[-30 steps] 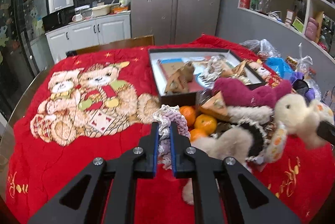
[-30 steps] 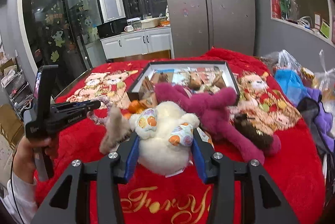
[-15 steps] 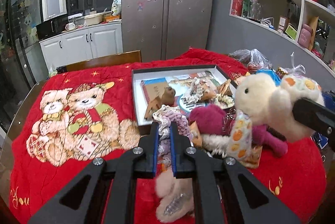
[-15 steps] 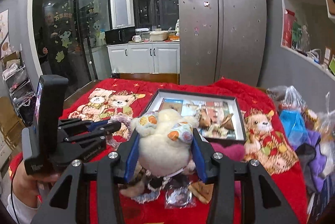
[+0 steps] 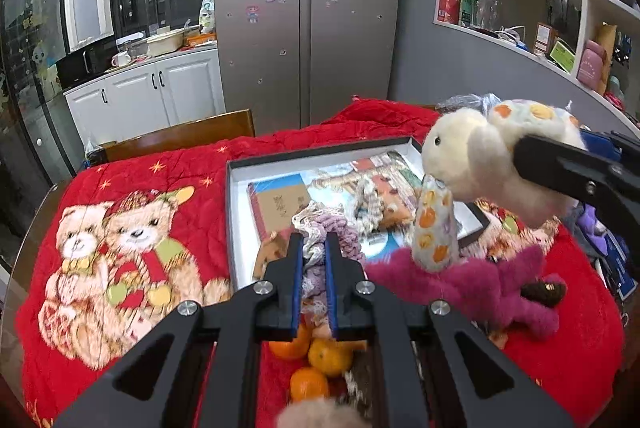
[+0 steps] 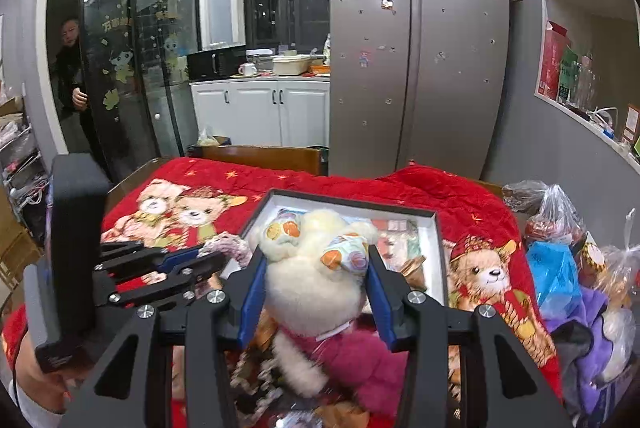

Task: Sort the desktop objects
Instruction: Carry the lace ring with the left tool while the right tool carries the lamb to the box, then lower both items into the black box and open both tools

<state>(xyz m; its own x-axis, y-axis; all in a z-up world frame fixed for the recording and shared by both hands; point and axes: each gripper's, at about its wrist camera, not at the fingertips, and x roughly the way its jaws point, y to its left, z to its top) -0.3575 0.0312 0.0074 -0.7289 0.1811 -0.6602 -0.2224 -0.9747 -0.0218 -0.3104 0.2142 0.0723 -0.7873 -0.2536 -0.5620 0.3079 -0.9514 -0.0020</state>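
Right gripper squeezes a soft, light plush toy at its body; left gripper pinches a limp crocheted scrunchie.

We see a cream plush bunny squeezed between our right tongs, a knitted purple scrunchie pinched in our left.

Fluffy plush toy, quilted cloth blanket
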